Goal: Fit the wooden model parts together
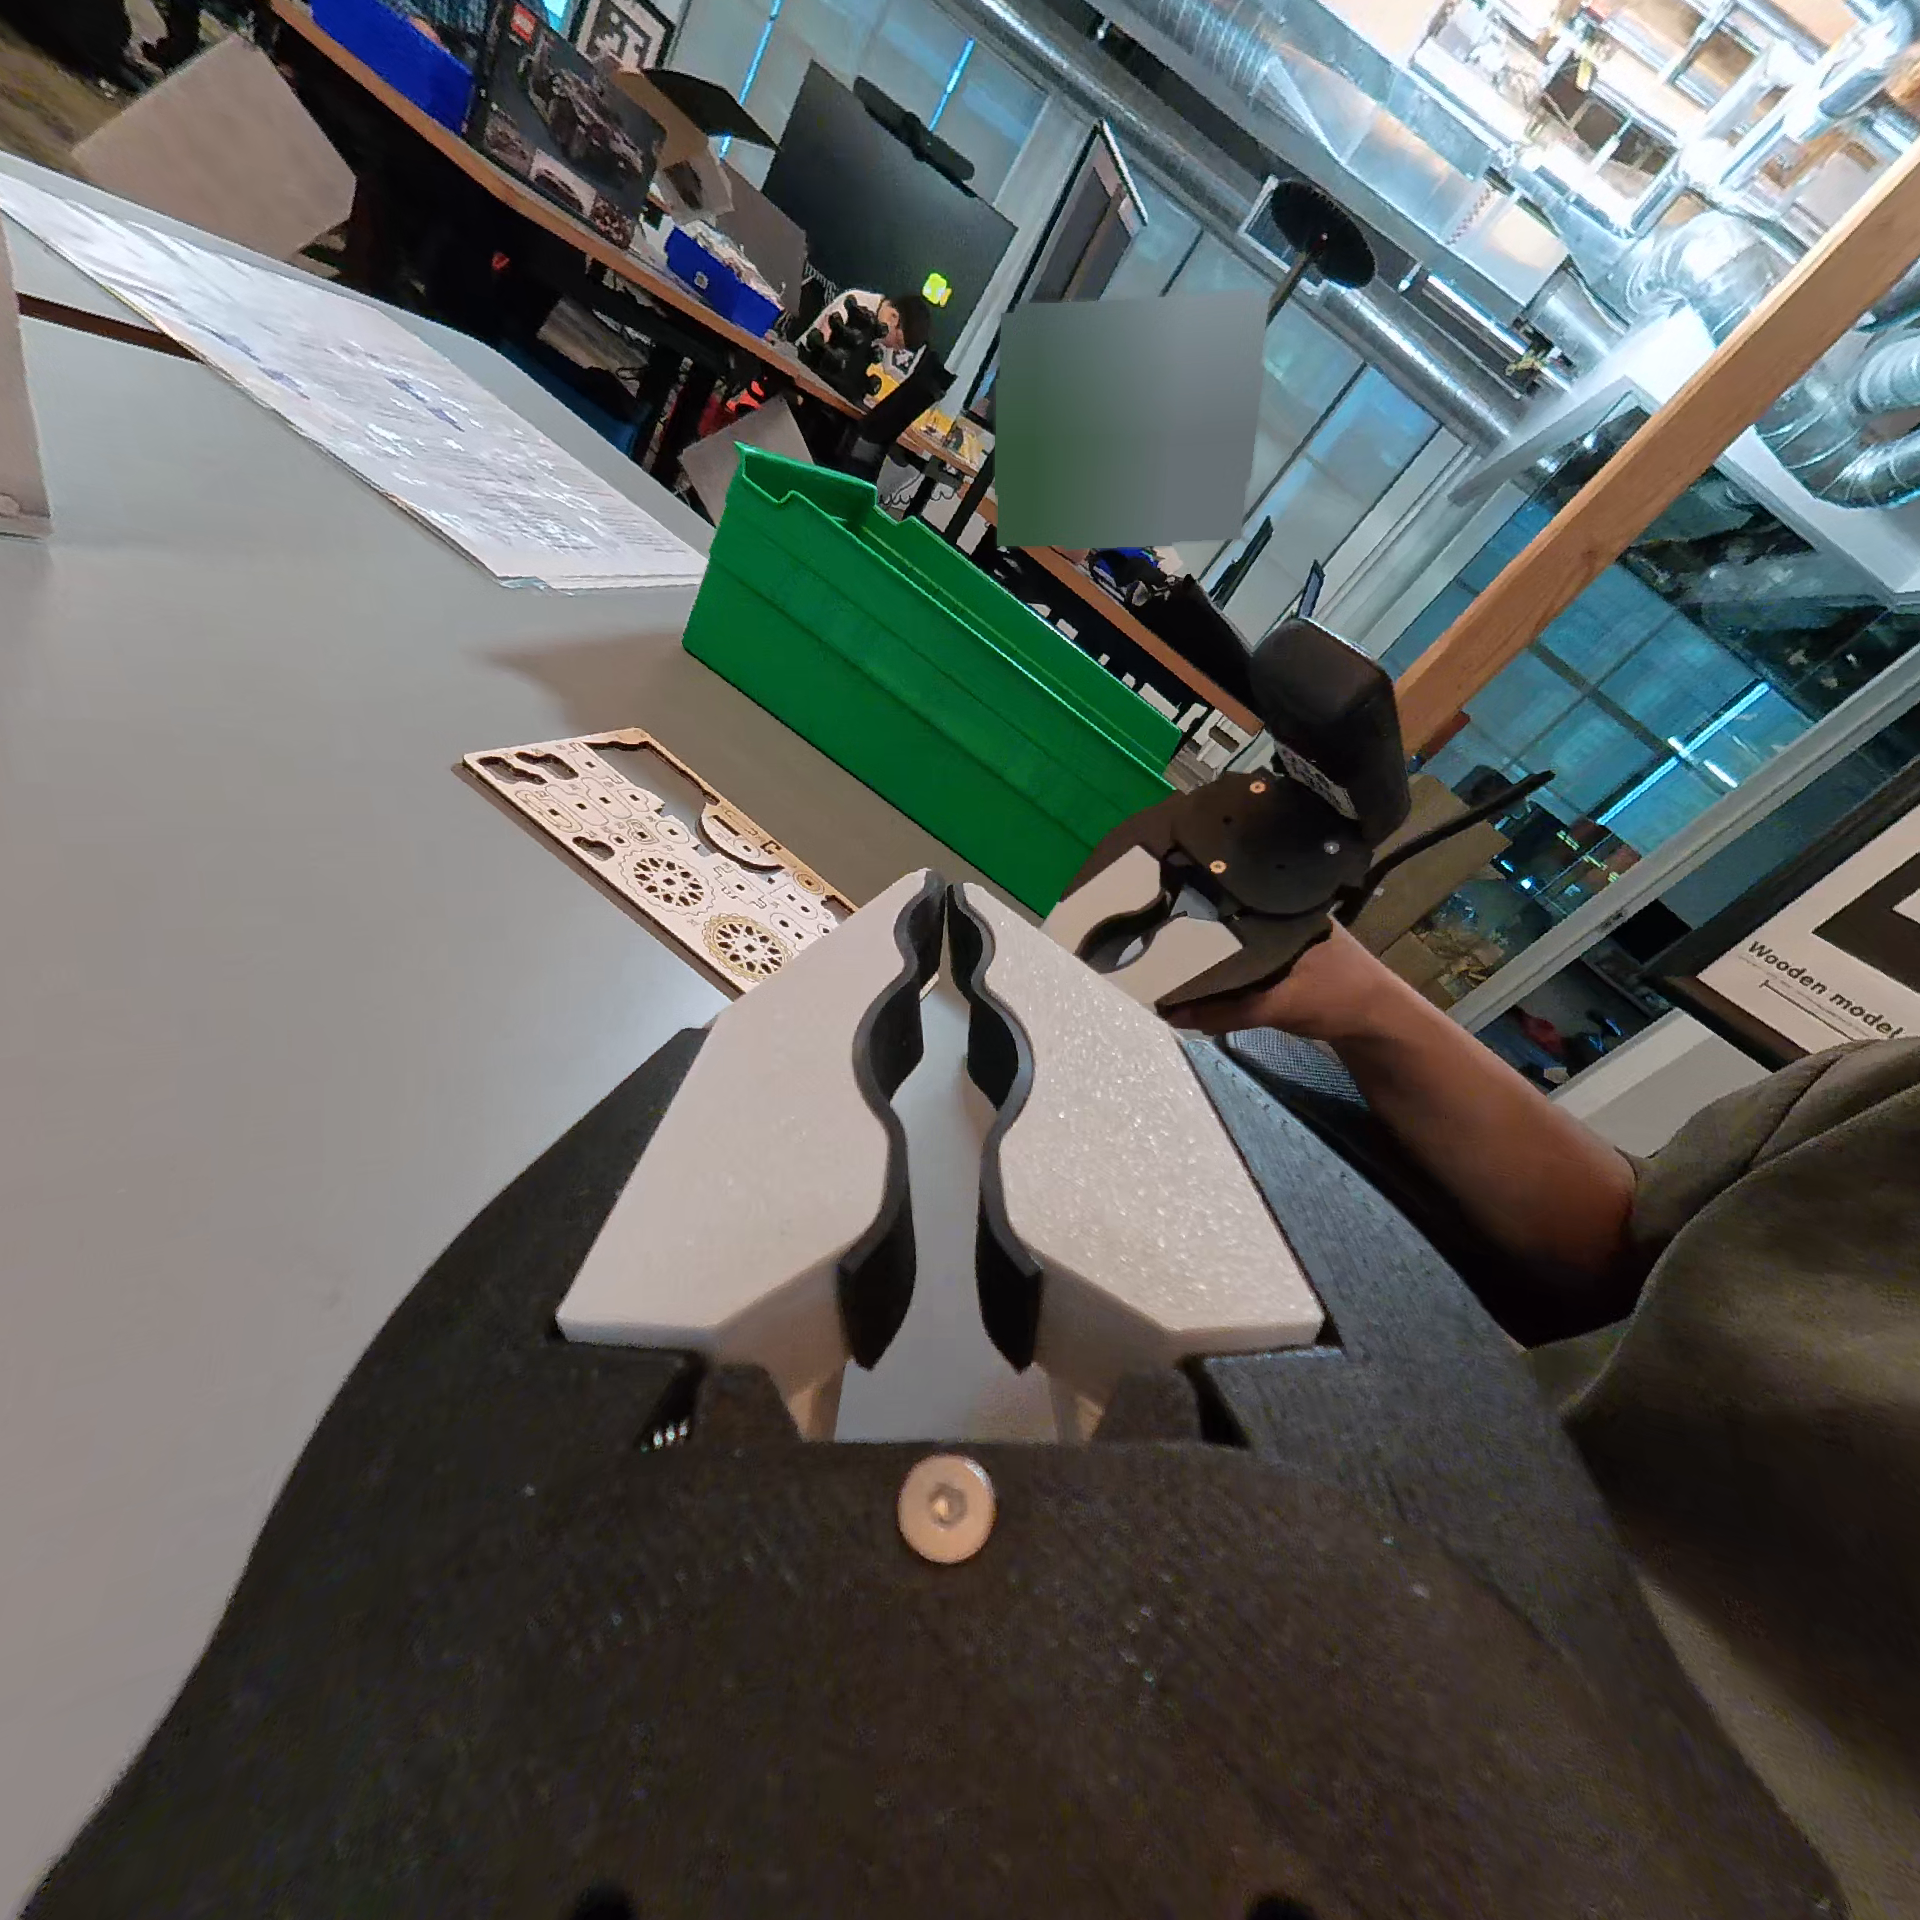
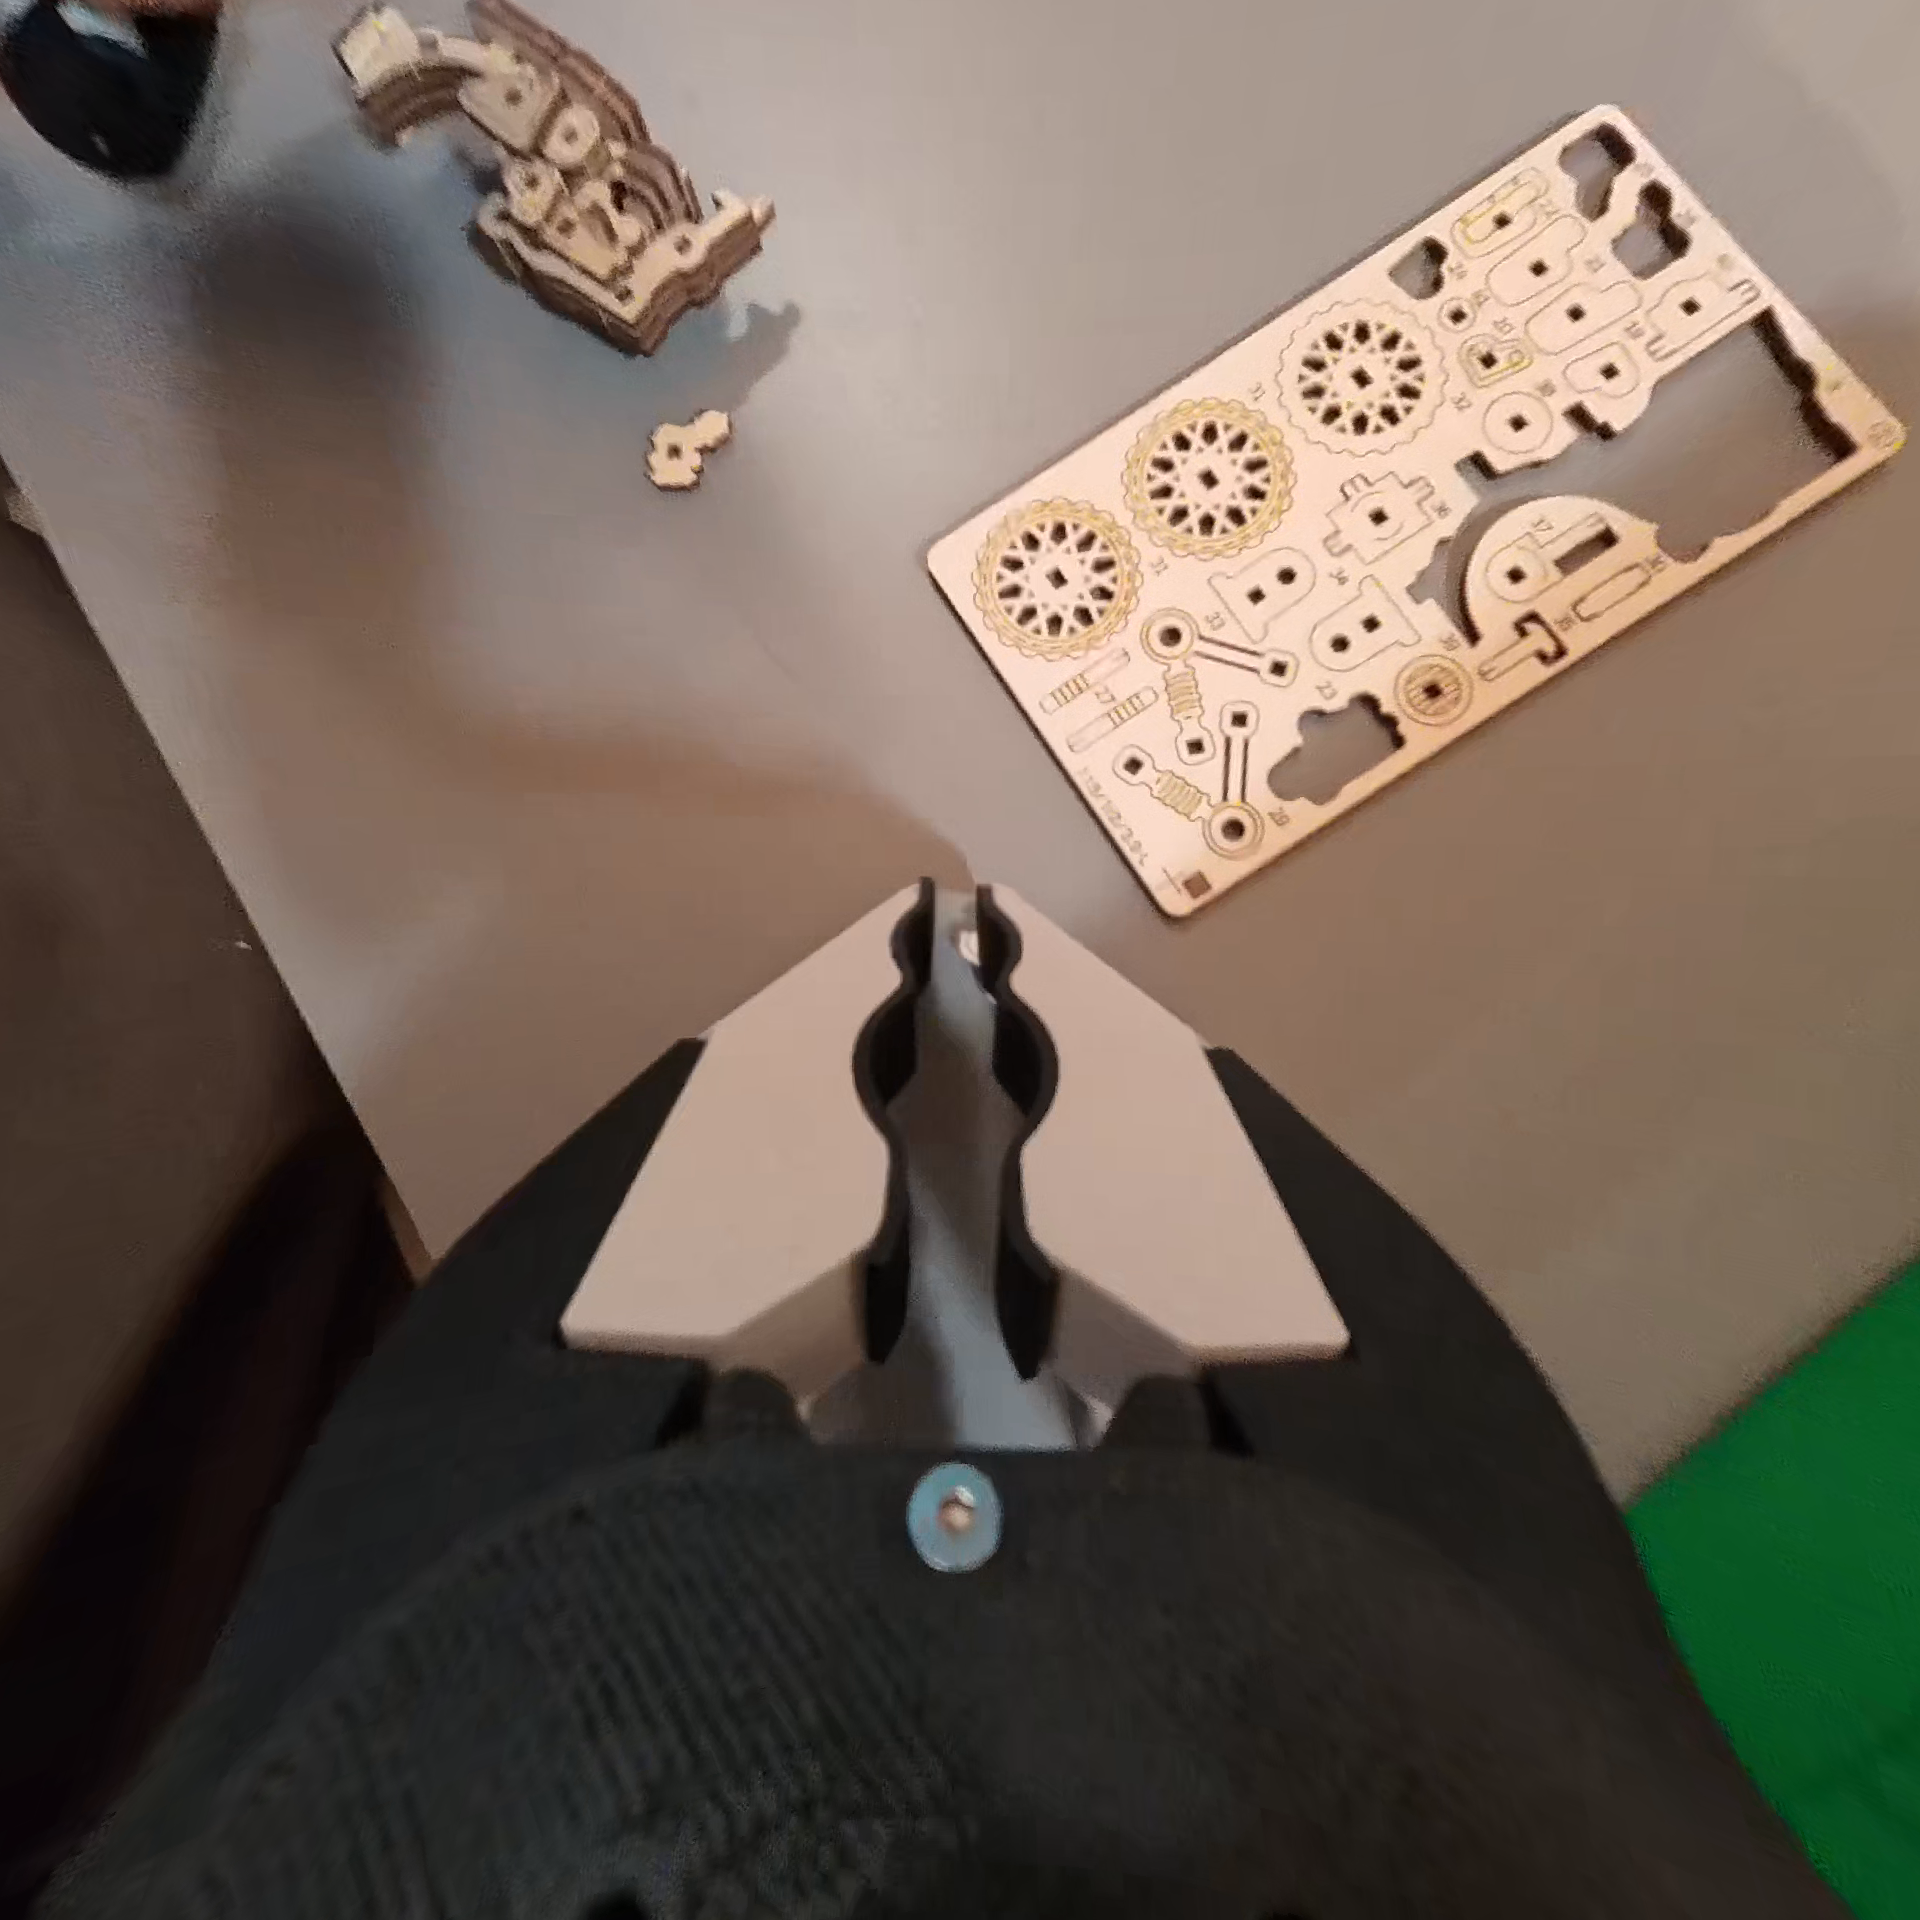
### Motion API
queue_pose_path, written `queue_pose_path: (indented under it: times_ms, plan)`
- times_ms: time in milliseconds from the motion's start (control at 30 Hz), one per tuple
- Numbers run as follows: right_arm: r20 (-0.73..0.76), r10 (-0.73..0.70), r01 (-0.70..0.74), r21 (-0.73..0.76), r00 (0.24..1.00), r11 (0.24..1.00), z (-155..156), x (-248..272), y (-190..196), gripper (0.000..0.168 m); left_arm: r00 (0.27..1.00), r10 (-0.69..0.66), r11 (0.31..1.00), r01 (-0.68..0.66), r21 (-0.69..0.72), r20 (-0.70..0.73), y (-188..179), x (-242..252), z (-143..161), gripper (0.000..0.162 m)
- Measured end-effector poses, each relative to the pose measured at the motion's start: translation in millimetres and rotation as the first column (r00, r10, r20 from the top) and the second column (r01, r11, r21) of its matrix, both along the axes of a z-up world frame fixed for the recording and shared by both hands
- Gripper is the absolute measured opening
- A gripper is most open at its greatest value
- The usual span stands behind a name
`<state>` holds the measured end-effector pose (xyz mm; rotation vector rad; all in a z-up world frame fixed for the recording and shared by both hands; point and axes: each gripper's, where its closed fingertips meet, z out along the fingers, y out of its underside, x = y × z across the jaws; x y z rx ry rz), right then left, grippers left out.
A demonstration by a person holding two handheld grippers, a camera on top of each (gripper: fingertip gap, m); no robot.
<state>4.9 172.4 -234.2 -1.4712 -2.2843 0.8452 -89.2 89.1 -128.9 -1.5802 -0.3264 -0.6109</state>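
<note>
Here, grey table (image 2: 1351, 1039) — wooden sheet (image 2: 1403, 499), green bin (image 1: 914, 686) — both jaws nearly closed, empty.

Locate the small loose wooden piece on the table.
Right wrist view, upper left: the small loose wooden piece lies on the grey table, just below the half-built model, left of the parts sheet.

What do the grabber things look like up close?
Each gripper, left and right, has a rough black body, one silver screw, and two pale grey wedge fingers lined with wavy black pads. The person's sleeve is olive-grey.

Small print marks the wooden sheet (image 2: 1423, 499) (and a white sign (image 1: 1818, 1003)).
</note>
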Motion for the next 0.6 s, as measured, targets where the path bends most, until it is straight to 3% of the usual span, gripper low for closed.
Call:
queue_pose_path:
  times_ms: [100, 267, 367, 600]
  plan:
    - [-0.067, 0.008, -0.012, -0.049, 0.998, 0.999, 10, -9, -14, 0.016, 1.000, 0.005, 1.000, -0.005, 0.002, 0.008, 0, -2, 0, 0.000]
    - [-0.190, 0.042, -0.069, -0.138, 0.981, 0.988, 30, -32, -65, 0.012, 1.000, 0.004, 1.000, -0.004, 0.002, 0.016, 1, -1, 0, 0.000]
    - [-0.172, 0.048, -0.073, -0.144, 0.984, 0.987, 28, -47, -87, 0.014, 1.000, -0.003, 1.000, 0.003, 0.000, 0.017, 2, 2, 0, 0.000]
    - [-0.075, 0.020, -0.028, -0.102, 0.997, 0.994, 0, -58, -97, 0.022, 1.000, 0.000, 1.000, 0.000, 0.002, 0.016, 0, 1, 0, 0.000]
